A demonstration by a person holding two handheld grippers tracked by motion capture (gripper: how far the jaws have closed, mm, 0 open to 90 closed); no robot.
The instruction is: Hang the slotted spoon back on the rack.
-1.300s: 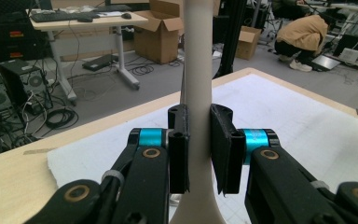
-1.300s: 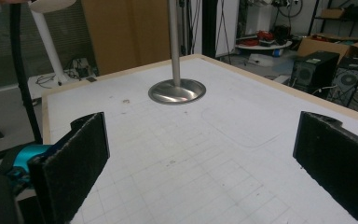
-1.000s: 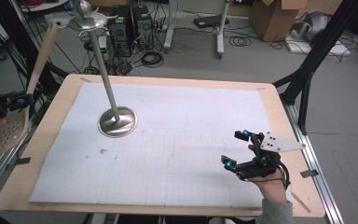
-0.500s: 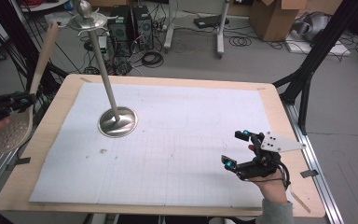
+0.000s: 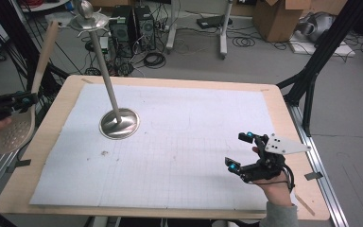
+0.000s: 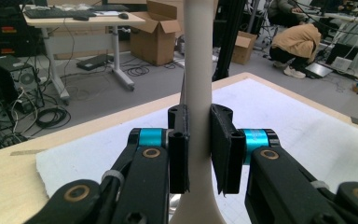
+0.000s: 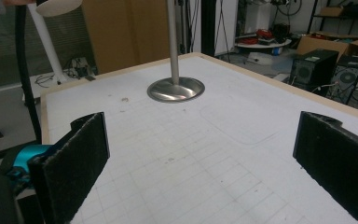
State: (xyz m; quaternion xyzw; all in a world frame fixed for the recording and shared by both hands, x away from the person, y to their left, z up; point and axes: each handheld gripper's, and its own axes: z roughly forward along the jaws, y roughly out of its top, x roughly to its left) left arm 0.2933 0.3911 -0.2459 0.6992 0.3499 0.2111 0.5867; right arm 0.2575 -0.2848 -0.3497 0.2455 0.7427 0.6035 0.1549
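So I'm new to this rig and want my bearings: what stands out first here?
A tall metal stand with a round base rises from the white gridded sheet, left of centre. At the table's left edge, the left gripper clamps the handle of a pale slotted spoon. The right gripper is open at the right.

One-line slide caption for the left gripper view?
Left gripper shut on a beige slotted spoon's handle, above the white grid mat.

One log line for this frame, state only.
left hand-held gripper: shut on slotted spoon handle, off table's left edge | right hand-held gripper: open, empty, over paper sheet | metal stand: upright, untouched
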